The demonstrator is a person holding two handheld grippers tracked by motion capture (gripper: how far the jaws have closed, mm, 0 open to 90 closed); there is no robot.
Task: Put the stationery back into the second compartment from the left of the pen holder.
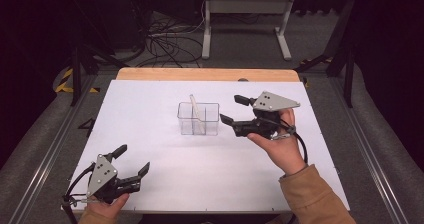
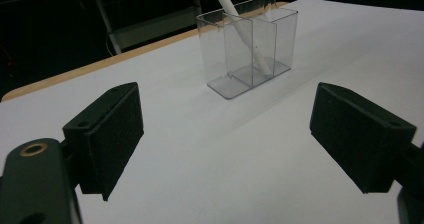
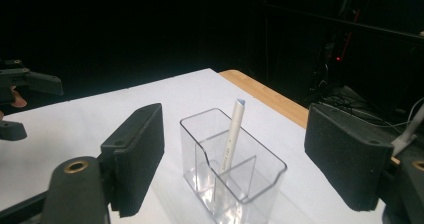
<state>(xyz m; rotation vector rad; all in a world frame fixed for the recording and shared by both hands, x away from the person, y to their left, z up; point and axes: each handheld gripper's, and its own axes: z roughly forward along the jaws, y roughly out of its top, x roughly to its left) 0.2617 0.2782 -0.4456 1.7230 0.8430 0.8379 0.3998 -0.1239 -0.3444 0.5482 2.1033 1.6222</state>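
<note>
Clear box (image 1: 199, 118) mid-table, white pen (image 1: 195, 107) leaning inside. Right gripper (image 1: 234, 110) just beside it, jaws wide, empty; left gripper (image 1: 133, 160) well apart, wide too. Risk: a jaw nudging the light box tips it, spilling the pen.

The white table (image 1: 150, 149) is viewed from above and in front. The clear plastic two-compartment box (image 1: 198, 118), mid-frame there, is seen from afar at the left gripper view's top (image 2: 250, 49) and closely at the right's bottom centre (image 3: 232, 176).

Lab/test rig: dark room, white worktop (image 1: 150, 134), floor cable tangle (image 1: 167, 44), metal bench frame (image 1: 245, 14).
</note>
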